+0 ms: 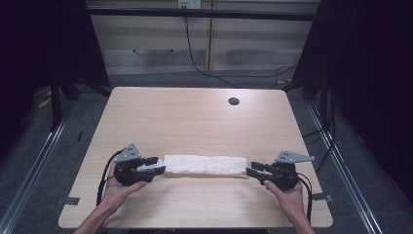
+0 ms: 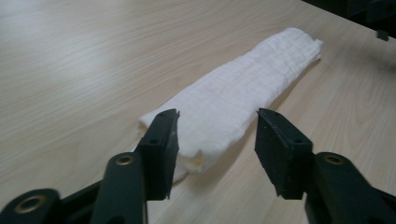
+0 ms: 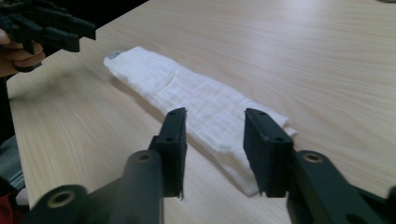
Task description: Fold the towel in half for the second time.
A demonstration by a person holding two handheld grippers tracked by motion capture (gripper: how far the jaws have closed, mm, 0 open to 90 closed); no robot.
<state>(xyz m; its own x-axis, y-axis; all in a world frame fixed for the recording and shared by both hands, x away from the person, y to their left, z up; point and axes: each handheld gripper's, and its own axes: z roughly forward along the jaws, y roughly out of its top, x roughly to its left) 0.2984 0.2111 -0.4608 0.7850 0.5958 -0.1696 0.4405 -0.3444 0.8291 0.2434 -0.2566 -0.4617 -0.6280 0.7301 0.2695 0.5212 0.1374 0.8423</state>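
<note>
Both grippers, left [image 1: 157, 166] and right [image 1: 252, 171], stand wide at opposite ends of the long white folded cloth [image 1: 204, 165] near the wooden table's [image 1: 195, 117] front edge. Soft, light, floppy; pinch its ends.

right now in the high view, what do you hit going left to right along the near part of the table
left gripper → folded white towel → right gripper
</note>
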